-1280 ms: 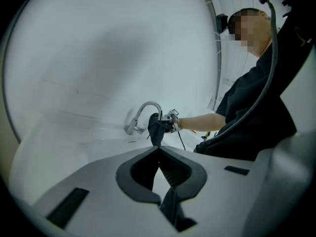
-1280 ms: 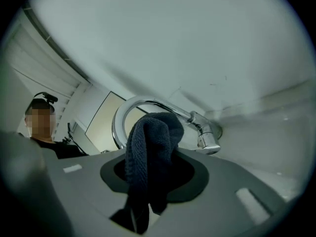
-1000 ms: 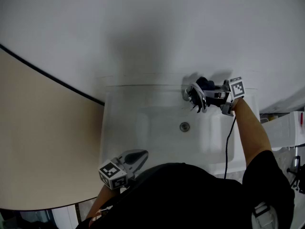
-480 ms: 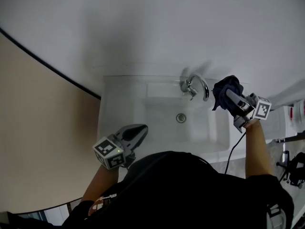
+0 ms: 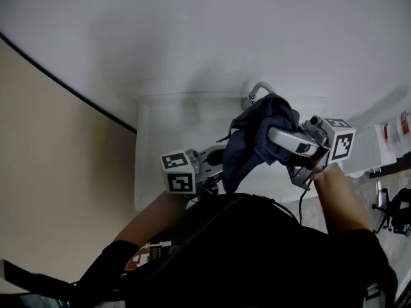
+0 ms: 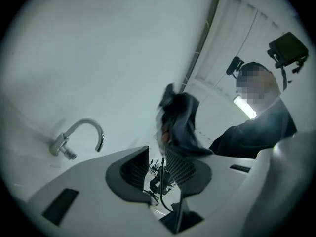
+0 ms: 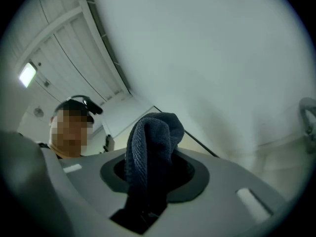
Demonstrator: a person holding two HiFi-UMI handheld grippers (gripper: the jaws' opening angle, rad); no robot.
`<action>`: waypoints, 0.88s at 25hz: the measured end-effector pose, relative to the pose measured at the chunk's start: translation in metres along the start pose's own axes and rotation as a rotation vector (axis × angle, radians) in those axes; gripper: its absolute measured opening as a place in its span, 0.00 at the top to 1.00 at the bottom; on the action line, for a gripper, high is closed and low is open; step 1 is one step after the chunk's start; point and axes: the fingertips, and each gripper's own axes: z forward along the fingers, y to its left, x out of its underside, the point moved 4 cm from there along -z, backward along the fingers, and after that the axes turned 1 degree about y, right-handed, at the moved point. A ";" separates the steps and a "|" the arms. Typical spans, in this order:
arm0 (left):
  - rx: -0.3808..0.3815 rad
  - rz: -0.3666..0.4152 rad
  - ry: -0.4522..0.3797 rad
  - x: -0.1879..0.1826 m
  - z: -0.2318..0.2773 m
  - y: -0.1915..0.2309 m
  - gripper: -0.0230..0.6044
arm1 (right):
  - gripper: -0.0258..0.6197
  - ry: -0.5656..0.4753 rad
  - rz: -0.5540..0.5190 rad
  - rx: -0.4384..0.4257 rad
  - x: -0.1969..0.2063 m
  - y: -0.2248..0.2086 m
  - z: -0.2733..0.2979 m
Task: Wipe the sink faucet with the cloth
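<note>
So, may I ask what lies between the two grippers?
The cloth, held by the right gripper; the left gripper's jaws, just opening, hold nothing. Head view.

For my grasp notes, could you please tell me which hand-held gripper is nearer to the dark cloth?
Right. The right hand-held gripper is clamped on the cloth; the left hand-held gripper, jaws just opening with nothing between them, sits beside its hanging end.
</note>
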 end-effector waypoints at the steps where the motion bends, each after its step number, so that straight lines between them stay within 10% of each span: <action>1: -0.004 0.039 -0.016 -0.012 0.011 -0.013 0.82 | 0.77 0.047 0.011 0.050 0.005 -0.008 -0.007; 6: -0.165 0.320 0.010 -0.033 0.038 -0.037 0.79 | 0.76 0.153 0.115 0.162 0.028 -0.037 -0.034; 16: -0.534 0.876 0.340 -0.004 0.059 -0.039 0.59 | 0.76 0.435 0.248 0.177 0.051 -0.052 -0.042; 22: -0.597 0.874 0.341 0.005 0.054 -0.037 0.47 | 0.76 0.478 0.295 0.183 0.058 -0.055 -0.047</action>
